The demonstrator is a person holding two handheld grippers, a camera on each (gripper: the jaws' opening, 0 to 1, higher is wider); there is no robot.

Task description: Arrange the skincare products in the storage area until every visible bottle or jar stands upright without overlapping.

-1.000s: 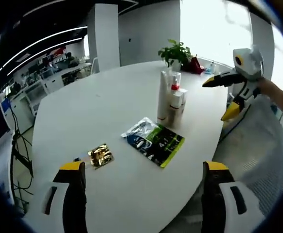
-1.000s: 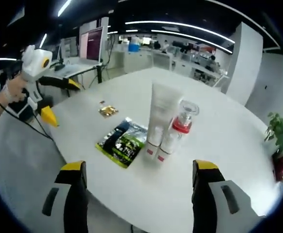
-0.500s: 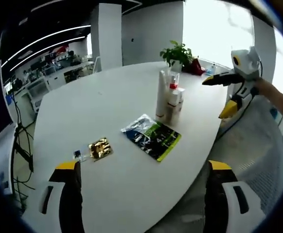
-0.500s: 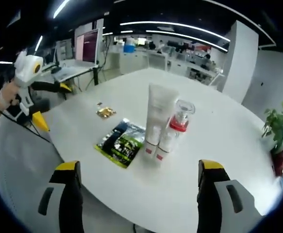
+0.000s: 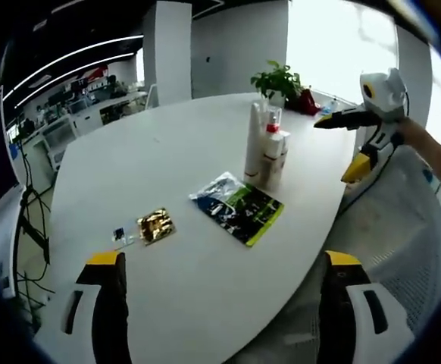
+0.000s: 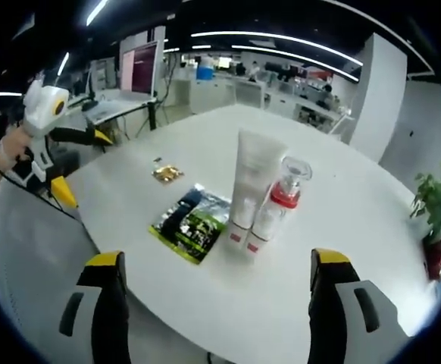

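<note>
A tall white tube [image 6: 249, 189] [image 5: 254, 149] stands upright on the round white table [image 6: 342, 227], with a clear-capped, red-collared bottle [image 6: 276, 203] [image 5: 272, 152] upright right beside it. A green and black sachet [image 6: 189, 222] [image 5: 239, 208] lies flat in front of them, and a small gold packet [image 6: 167, 174] [image 5: 155, 225] lies further off. My left gripper [image 5: 220, 303] is open over the table's near edge; it also appears at the left of the right gripper view [image 6: 73, 155]. My right gripper [image 6: 219, 303] is open with nothing in it, seen too at the right of the left gripper view [image 5: 345, 148].
A potted plant [image 5: 278, 80] [image 6: 436, 212] stands near the table's far edge. A tiny blue-and-white item [image 5: 120, 235] lies by the gold packet. Desks and monitors [image 6: 145, 72] fill the office behind. A person's hand [image 6: 12, 148] holds the other gripper.
Both views have shifted slightly as the hands drew back a little from the table; the bottles, sachet and packet have not moved. Both grippers stay open.
</note>
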